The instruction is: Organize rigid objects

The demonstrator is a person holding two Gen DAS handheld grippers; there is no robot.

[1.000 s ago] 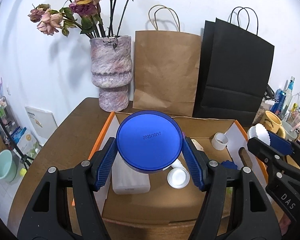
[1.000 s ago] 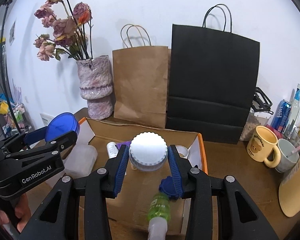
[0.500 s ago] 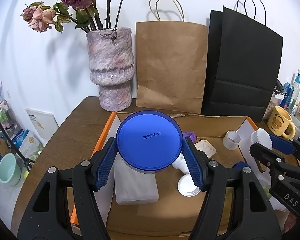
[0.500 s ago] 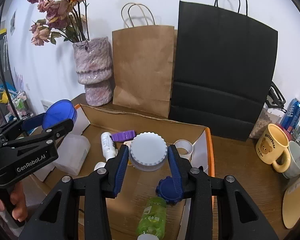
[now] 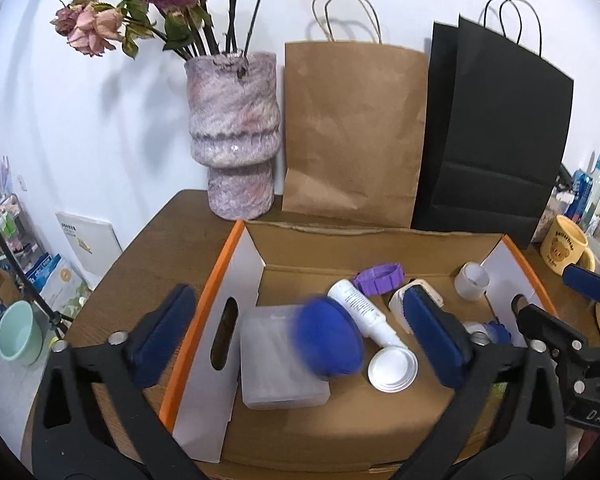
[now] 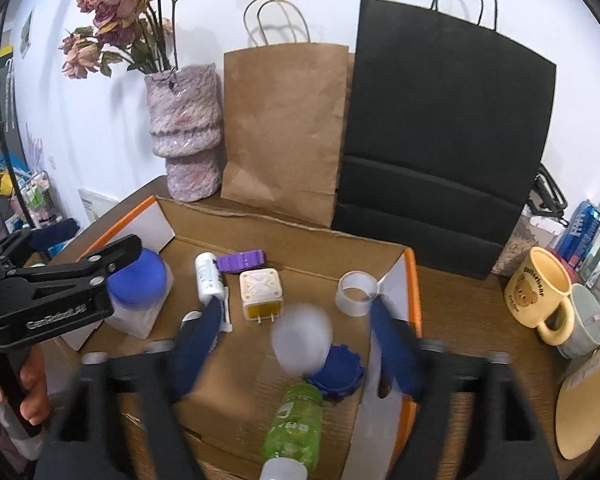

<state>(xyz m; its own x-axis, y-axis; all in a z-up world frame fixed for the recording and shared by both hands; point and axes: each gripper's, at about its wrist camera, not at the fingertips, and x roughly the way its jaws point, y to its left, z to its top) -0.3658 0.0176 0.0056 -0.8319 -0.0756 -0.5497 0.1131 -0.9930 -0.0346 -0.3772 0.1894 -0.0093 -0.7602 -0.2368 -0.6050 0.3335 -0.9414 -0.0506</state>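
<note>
My left gripper (image 5: 297,294) hangs over the cardboard box (image 5: 236,264), its jaws opening wide. The blue round lid (image 5: 326,338) is blurred and loose between them, touching neither pad, just above a translucent plastic container (image 5: 276,364). My right gripper (image 6: 296,304) is over the box's right half with its jaws opening too. A white ridged lid (image 6: 302,340) is blurred and free between its fingers, above a blue scalloped lid (image 6: 336,372) and a green bottle (image 6: 296,424). In the box also lie a white tube (image 5: 360,312), a purple lid (image 5: 378,278), a tape roll (image 6: 356,292) and a charger (image 6: 260,292).
Behind the box stand a vase (image 5: 232,136) with dried flowers, a brown paper bag (image 5: 352,136) and a black paper bag (image 5: 496,136). To the right of the box are a yellow mug (image 6: 540,292), a grey cup (image 6: 588,320) and cans. A hand (image 6: 32,384) holds the left gripper.
Both grippers went from shut to open. The blue lid left the left jaws and the white lid left the right jaws; both are dropping toward the box.
</note>
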